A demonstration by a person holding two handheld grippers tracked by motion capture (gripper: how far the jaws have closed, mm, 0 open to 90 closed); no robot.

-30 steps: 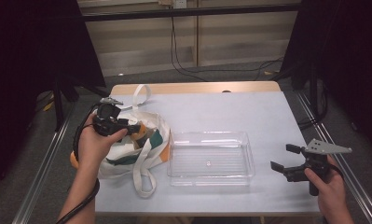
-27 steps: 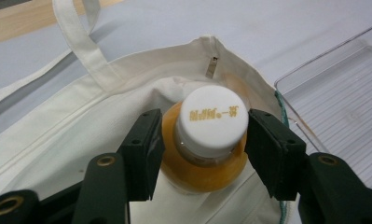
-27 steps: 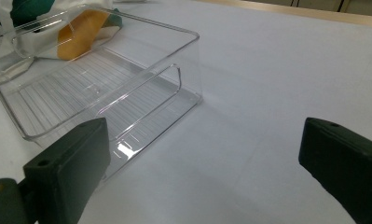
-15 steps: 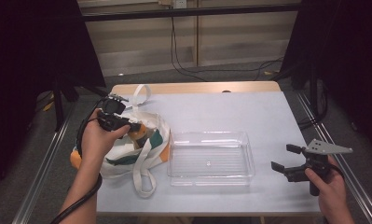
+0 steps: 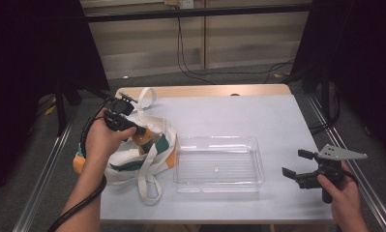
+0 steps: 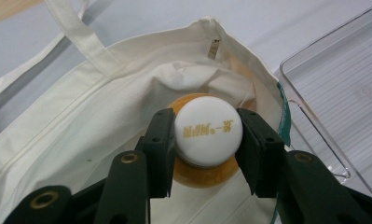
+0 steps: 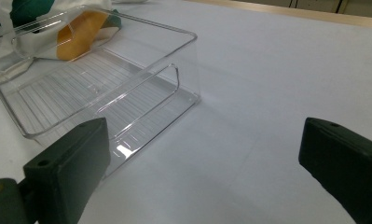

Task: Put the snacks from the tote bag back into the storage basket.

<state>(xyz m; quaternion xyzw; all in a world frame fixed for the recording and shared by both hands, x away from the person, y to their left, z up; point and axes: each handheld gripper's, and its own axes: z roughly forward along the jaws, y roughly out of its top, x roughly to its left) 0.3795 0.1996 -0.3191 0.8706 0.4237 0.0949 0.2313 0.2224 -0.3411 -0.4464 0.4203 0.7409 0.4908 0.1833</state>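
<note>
A white tote bag (image 5: 127, 162) with green and orange print lies at the table's left, its mouth open (image 6: 81, 121). Inside it stands an orange bottle (image 5: 143, 141) with a white printed cap (image 6: 208, 128). My left gripper (image 5: 136, 131) reaches into the bag. Its jaws have just been closing, and the pads now press on both sides of the cap (image 6: 204, 135). A clear plastic tray (image 5: 215, 139) sits empty in the middle of the table. My right gripper (image 5: 294, 163) hovers open to the tray's right, with nothing between its fingers (image 7: 202, 154); the tray's corner (image 7: 174, 74) lies ahead of it.
The bag's long handles (image 5: 147, 186) trail over the pale table top (image 5: 277, 121) towards the front edge and the back left. Metal rails run along both sides of the table. Cables lie on the floor behind it.
My left gripper has shifted slightly into the bag's mouth and closed on the bottle's cap. The right gripper has stayed where it was.
</note>
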